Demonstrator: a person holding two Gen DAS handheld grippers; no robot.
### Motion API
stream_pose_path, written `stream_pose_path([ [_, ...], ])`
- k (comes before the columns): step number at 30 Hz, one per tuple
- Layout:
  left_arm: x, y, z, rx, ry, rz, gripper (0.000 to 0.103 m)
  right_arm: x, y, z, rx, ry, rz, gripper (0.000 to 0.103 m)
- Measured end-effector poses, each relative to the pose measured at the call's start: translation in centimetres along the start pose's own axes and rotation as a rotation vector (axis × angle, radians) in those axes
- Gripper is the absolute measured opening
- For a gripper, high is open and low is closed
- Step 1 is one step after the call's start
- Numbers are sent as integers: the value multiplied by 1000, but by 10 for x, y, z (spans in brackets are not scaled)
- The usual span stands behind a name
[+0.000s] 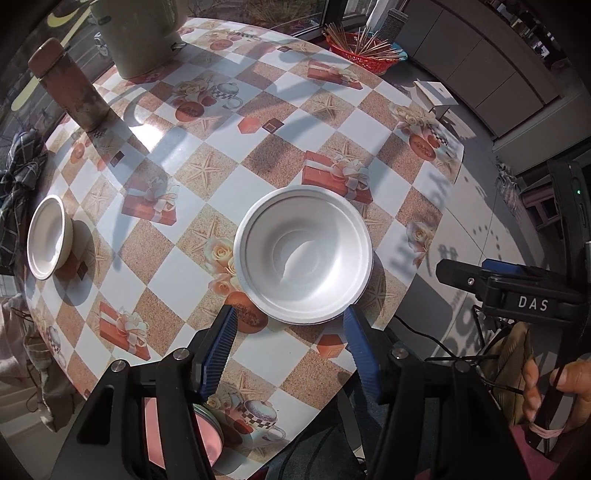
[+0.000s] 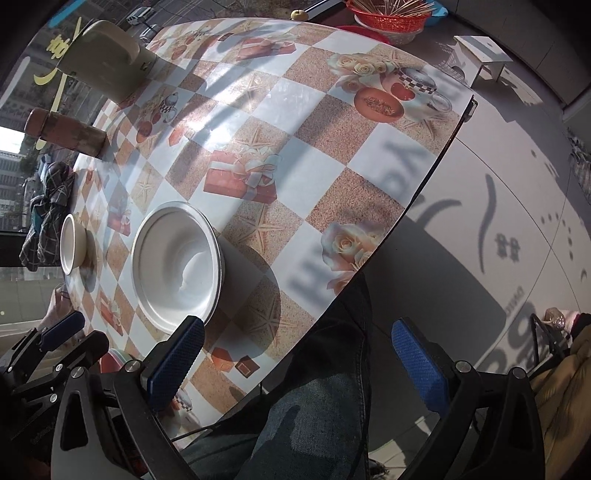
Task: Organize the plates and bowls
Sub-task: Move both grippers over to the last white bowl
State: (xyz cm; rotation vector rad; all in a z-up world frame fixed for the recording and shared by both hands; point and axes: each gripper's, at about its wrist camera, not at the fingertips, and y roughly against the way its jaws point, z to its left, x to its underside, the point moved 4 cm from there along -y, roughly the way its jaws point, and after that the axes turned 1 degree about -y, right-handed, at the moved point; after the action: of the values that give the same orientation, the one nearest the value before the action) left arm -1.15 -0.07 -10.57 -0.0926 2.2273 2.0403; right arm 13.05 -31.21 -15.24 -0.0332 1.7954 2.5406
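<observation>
A large white bowl [image 1: 304, 254] stands upright on the patterned table [image 1: 221, 206], near its right edge. My left gripper [image 1: 290, 323] is open, its blue fingers on either side of the bowl's near rim without gripping it. A small cream bowl [image 1: 48, 236] stands at the table's left. A pink plate [image 1: 207, 432] lies under the left gripper at the near edge. In the right wrist view the large bowl [image 2: 177, 269] and small bowl [image 2: 72, 243] sit left of my right gripper [image 2: 295, 354], which is open and empty, off the table edge above a jeans-clad leg.
A beige kettle [image 1: 144, 33] and a brown bottle [image 1: 72, 92] stand at the far left. A red basket of skewers [image 1: 364, 51] sits at the far edge. A dark plaid cloth [image 1: 16, 195] hangs at the left. A white stool [image 1: 434, 94] stands on the floor.
</observation>
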Motion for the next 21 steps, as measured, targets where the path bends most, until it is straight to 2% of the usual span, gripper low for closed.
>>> stream_pose_path([
  [5,-1,4,-3,12,10,-22,64,2,3,-7,18,-5,4,102],
  [10,3,12,11,20,84,-61,64,0,1,1,34,29,18,102],
  [15,20,20,46,30,245,-98,64,-6,-3,27,59,132,41,102],
  [21,48,32,95,44,465,-152,64,-18,2,82,97,322,56,102],
])
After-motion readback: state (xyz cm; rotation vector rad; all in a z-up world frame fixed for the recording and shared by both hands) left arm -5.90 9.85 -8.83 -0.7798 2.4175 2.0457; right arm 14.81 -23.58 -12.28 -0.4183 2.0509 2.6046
